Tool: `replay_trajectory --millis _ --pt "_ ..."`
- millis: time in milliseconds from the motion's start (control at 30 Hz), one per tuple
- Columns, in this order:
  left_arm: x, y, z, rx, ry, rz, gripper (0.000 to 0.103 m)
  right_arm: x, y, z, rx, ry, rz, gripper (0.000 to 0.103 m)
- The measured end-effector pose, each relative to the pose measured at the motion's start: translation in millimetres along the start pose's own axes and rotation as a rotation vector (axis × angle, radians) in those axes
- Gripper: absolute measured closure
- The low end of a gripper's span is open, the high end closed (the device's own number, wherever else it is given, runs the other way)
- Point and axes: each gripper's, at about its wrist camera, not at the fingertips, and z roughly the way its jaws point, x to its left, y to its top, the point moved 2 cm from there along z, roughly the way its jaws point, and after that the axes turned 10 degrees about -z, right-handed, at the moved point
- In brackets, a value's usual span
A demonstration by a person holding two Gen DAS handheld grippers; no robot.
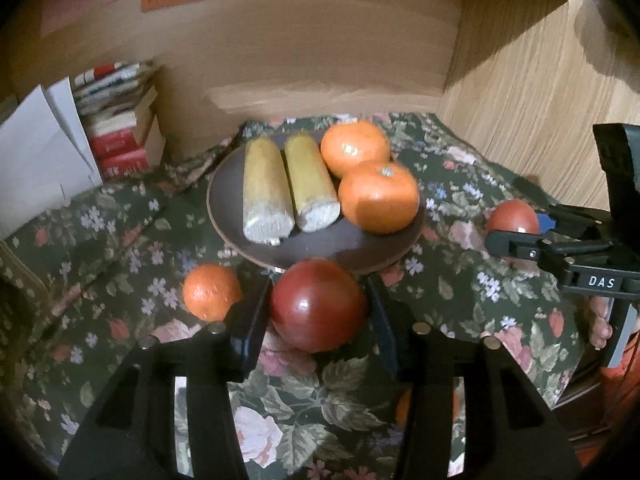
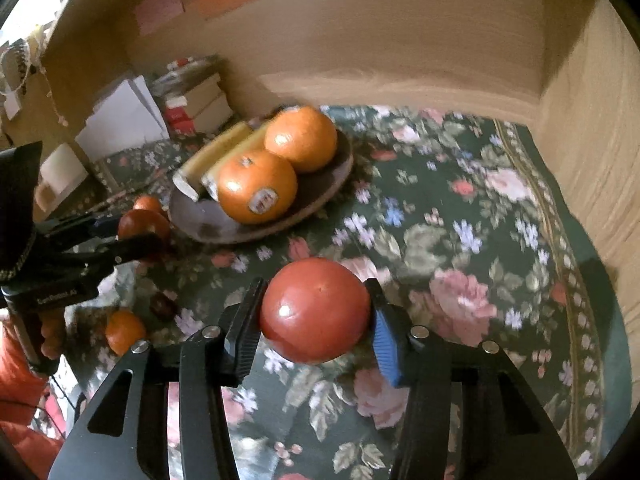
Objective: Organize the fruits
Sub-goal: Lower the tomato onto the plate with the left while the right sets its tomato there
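Observation:
My left gripper (image 1: 317, 286) is shut on a dark red tomato (image 1: 318, 312), just in front of a dark brown plate (image 1: 332, 242). The plate holds two pieces of corn (image 1: 266, 192) and two oranges (image 1: 378, 196). My right gripper (image 2: 314, 286) is shut on a lighter red tomato (image 2: 316, 316) above the flowered cloth, to the right of the plate (image 2: 224, 224). Each wrist view shows the other gripper from the side with its tomato (image 1: 513, 216) (image 2: 143, 224) between the fingers. A small orange (image 1: 212, 294) lies on the cloth left of my left gripper.
A flowered cloth (image 2: 460, 216) covers the surface inside a wooden alcove with walls behind and to the right (image 1: 520, 92). Stacked books (image 1: 120, 136) and white paper (image 1: 36, 152) stand at the back left. Another small orange (image 2: 125, 331) lies near a person's hand (image 1: 602, 326).

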Motion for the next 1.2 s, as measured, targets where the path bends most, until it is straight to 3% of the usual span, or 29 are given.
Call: replay_trajectory --millis 267,600,867,1200 --pt "1.3 28.8 -20.2 -0.073 -0.018 0.000 0.055 14.5 38.2 -5.2 -0.067 0.002 -0.074 0.058" --pt "11.8 66.6 -17.1 -0.115 0.001 0.005 0.055 33.7 82.1 16.2 -0.076 0.009 -0.157 0.058" --pt "21.9 89.8 2.8 -0.095 0.003 -0.020 0.055 35.1 107.9 43.4 -0.046 0.013 -0.180 0.058" --pt "32.5 106.4 38.6 -0.037 0.013 -0.028 0.055 36.2 116.4 74.4 0.003 0.022 -0.205 0.057"
